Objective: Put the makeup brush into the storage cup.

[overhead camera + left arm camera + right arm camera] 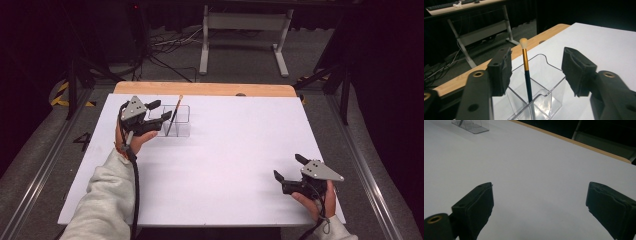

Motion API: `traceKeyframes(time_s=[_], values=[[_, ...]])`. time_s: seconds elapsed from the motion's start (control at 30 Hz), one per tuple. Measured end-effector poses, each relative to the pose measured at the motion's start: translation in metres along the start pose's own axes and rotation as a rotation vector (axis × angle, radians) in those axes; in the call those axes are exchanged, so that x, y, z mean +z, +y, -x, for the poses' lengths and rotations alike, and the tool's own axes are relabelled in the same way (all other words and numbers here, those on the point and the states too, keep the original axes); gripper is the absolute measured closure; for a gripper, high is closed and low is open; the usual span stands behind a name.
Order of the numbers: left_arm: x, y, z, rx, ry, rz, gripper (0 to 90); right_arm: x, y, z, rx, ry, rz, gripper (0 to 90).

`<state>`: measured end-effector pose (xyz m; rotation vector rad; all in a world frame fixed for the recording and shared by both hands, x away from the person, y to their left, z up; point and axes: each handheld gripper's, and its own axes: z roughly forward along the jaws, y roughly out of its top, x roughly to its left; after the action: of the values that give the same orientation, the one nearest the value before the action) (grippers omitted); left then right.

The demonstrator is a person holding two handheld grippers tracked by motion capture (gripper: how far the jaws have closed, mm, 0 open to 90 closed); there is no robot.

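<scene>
A make-up brush [175, 116] with a dark handle, gold ferrule and pale tip stands tilted in a clear plastic organizer [182, 122] at the table's far left. My left gripper [161, 111] is beside the organizer's left side, open. In the left gripper view the brush [526, 67] rises from a compartment of the organizer [549, 82] between my left gripper's [537, 72] pads, and neither pad touches it. My right gripper [288, 166] rests near the front right corner, open and holding nothing. In the right gripper view my right gripper [539, 202] faces bare white surface, with the organizer [472, 126] far off.
The white table top [225, 150] has a wooden strip [200, 89] along its far edge. Behind it stand a white desk frame [240, 40] and loose cables [170, 45] on the floor. Metal rails [370, 180] run along both sides of the table.
</scene>
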<state>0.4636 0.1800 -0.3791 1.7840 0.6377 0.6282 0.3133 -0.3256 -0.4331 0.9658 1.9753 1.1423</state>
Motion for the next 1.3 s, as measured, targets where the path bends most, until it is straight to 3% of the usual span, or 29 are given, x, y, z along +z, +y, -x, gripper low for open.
traceKeyframes(time_s=[0.37,0.57,0.73,0.87,0.93,1.07,1.3], values=[[-0.005,0.002,0.004,0.003,0.034,-0.008,15.7,0.000,0.000,-0.001,-0.001,0.001,-0.001,8.3],[-0.010,0.002,0.006,0.009,0.028,0.021,5.6,0.000,0.000,-0.001,-0.002,0.002,-0.001,8.3],[-0.011,0.001,0.009,0.029,0.007,0.016,1.7,0.000,0.000,-0.001,-0.002,0.001,-0.001,8.3],[-0.012,0.000,0.012,0.038,0.025,0.019,0.5,0.000,0.000,-0.001,-0.003,0.001,-0.001,8.3],[-0.014,0.000,0.013,0.037,0.008,0.023,0.5,0.000,0.000,-0.001,-0.003,0.000,-0.001,8.3],[-0.018,0.002,0.016,0.043,0.016,0.042,0.6,0.000,0.000,-0.001,-0.002,0.000,0.000,8.3],[-0.029,0.005,0.023,0.083,0.020,0.046,1.0,0.000,0.000,-0.001,-0.003,0.002,-0.001,8.3]])
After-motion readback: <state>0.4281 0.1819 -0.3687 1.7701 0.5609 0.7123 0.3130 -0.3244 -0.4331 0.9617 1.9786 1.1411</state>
